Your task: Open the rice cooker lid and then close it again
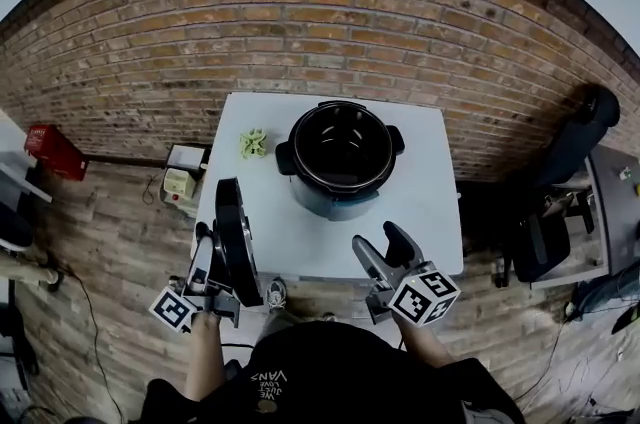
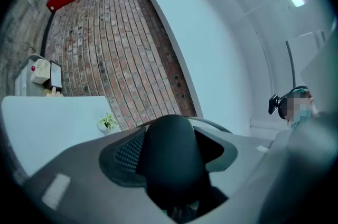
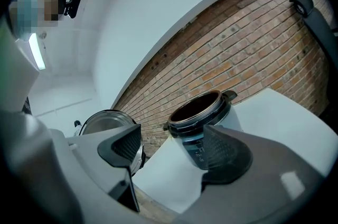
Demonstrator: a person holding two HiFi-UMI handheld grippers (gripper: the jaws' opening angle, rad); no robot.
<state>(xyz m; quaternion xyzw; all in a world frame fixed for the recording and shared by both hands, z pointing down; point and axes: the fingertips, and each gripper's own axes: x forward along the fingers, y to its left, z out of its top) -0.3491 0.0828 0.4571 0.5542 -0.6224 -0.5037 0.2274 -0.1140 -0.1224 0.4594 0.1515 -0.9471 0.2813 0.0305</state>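
Note:
The rice cooker [image 1: 340, 157] stands uncovered at the back middle of the white table [image 1: 425, 212], its dark inner pot showing. Its lid [image 1: 236, 237] hangs on edge over the table's front left corner. My left gripper [image 1: 210, 260] is shut on the lid's black knob [image 2: 171, 159], which fills the gap between the jaws in the left gripper view. My right gripper [image 1: 383, 247] stands open and empty over the table's front edge. In the right gripper view the cooker [image 3: 203, 112] lies ahead between the jaws, and the lid's shiny underside [image 3: 108, 121] shows at the left.
A small green plant [image 1: 252, 144] sits on the table left of the cooker. A brick wall [image 1: 320, 22] runs behind the table. On the floor at the left lie a small box [image 1: 181, 182] and a red thing [image 1: 55, 152]; a black chair [image 1: 575, 147] is at the right.

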